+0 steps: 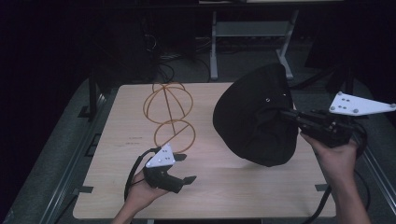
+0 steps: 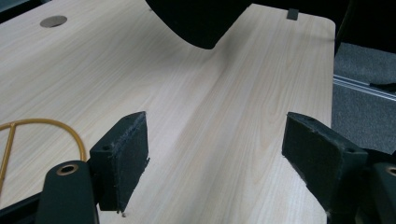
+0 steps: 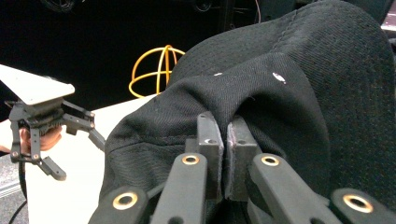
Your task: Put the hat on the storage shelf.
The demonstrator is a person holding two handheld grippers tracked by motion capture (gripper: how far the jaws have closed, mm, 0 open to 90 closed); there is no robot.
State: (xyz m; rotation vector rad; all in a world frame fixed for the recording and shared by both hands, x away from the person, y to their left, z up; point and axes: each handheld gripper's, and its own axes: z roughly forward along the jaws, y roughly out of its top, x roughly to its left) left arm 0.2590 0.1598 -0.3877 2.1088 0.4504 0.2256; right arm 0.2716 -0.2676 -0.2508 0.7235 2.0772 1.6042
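Black cap (image 1: 254,119) at right of frame; golden-yellow wire stand (image 1: 170,114) at centre; pale wood-grain table (image 1: 224,186); black jaws below.

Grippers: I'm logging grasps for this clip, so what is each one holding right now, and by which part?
The right gripper is shut on a pinched fold of the black cap, lifting it off the table. The left gripper is open and holds nothing.

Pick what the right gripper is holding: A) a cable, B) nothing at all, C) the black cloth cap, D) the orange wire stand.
C: in the right gripper view the right gripper is pinched shut on a fold of the black cloth cap, held off the wooden table.
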